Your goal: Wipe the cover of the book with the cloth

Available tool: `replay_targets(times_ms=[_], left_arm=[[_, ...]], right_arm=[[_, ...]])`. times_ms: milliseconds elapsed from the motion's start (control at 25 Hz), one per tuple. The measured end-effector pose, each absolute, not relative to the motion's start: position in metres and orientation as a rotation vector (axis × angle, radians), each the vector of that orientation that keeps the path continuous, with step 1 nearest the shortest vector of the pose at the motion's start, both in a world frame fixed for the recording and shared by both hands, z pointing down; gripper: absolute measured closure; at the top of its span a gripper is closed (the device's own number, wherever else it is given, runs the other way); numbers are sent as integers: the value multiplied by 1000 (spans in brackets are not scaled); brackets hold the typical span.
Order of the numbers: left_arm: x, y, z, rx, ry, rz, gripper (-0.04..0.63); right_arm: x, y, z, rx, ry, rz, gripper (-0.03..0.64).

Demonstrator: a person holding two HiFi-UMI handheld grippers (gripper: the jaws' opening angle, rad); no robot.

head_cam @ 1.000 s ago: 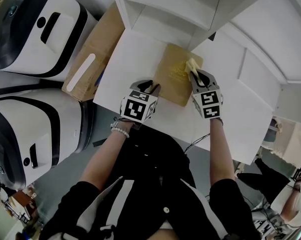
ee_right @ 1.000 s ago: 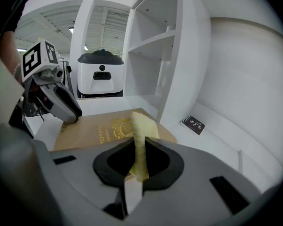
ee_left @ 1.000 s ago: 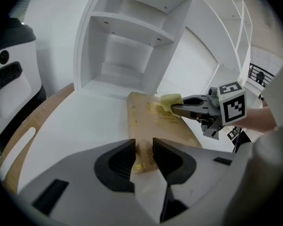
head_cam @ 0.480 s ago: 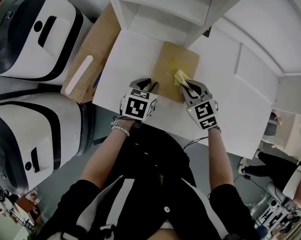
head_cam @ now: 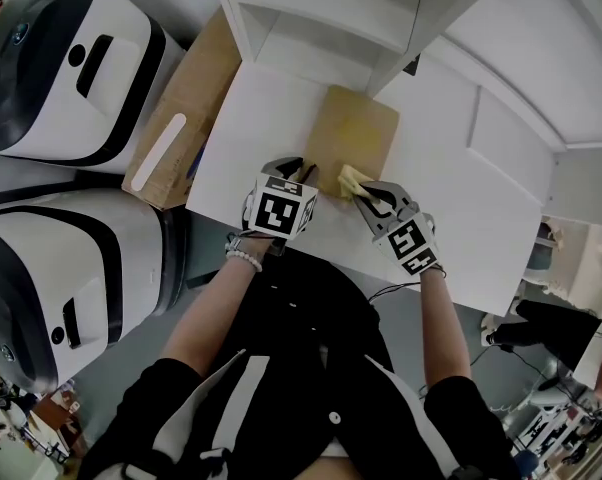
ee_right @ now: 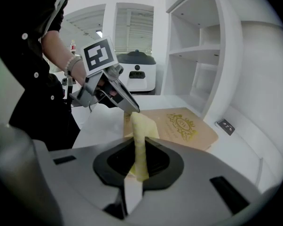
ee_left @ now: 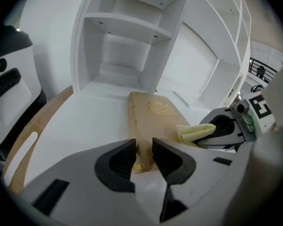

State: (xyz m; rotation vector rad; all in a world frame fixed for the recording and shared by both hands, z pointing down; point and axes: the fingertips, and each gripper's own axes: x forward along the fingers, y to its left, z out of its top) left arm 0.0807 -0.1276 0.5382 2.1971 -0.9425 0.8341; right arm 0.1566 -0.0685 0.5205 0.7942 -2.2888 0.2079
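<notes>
Head view shows the tan book (head_cam: 356,133) lying flat on the white tabletop (head_cam: 251,128), with its far end up at the far edge by the shelf unit (head_cam: 321,18). My left gripper (head_cam: 303,171) sits at the book's near left corner with its jaws apart; the corner shows in the gap and nothing's clamped. My right gripper (head_cam: 366,196) is pinched tight on the yellow cloth (head_cam: 349,180), which rests on the cover near the book's near right corner.
</notes>
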Motion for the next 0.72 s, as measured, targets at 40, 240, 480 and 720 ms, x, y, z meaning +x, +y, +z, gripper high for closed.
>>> replay_targets(times_ms=[40, 240, 480, 720], left_arm=[[80, -128, 538, 2197, -942, 835, 483], [80, -129, 539, 2175, -944, 825, 485], [79, -128, 539, 2149, -950, 813, 486], [79, -127, 539, 2152, -971, 815, 486]], right_arm=[[155, -66, 521, 772, -2291, 210, 580], [154, -58, 518, 699, -2307, 315, 580], [162, -83, 492, 864, -2397, 426, 580], [187, -137, 472, 1079, -2368, 362, 580]])
